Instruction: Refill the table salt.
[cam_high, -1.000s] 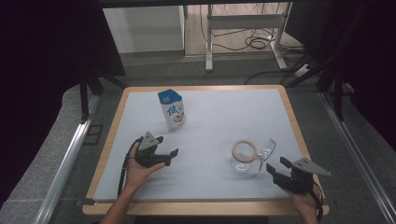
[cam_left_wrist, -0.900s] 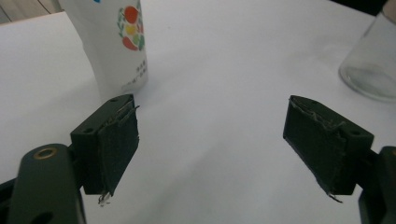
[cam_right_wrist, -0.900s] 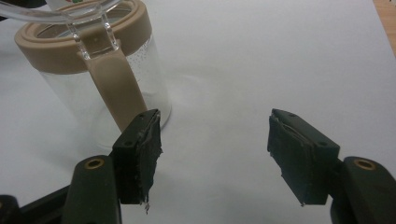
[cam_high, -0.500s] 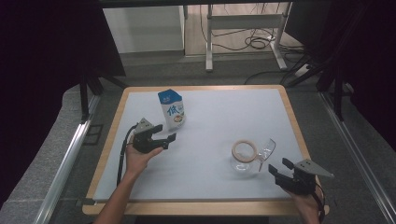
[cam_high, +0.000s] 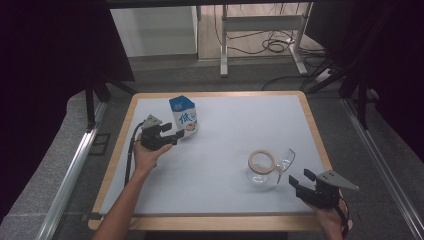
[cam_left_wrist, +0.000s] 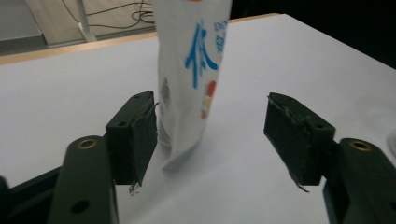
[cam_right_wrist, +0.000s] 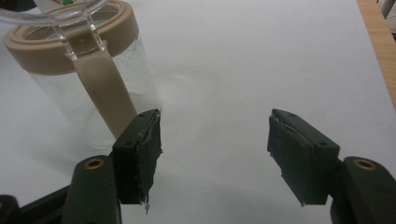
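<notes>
Just ahead of the left gripper stands the milk carton, upright on the white table, its lower corner already between the wide-spread jaws; in the left gripper view the carton sits hard by one pad, very near it or perhaps brushing it, I can't say which, with a broad gap to the other; nothing is gripped yet. The job looks like taking hold of the carton, and to do that well I'd slide the tongs sideways so the carton sits midway, push a little deeper so the pads meet flat walls rather than the corner edge, then close gently, since a thin carton will dent and could tip if shoved from one side. Near the right gripper is the clear jug with its tan rim and handle; in the right gripper view the jug stands just off one pad, outside the gap; those jaws too are spread wide and empty.
</notes>
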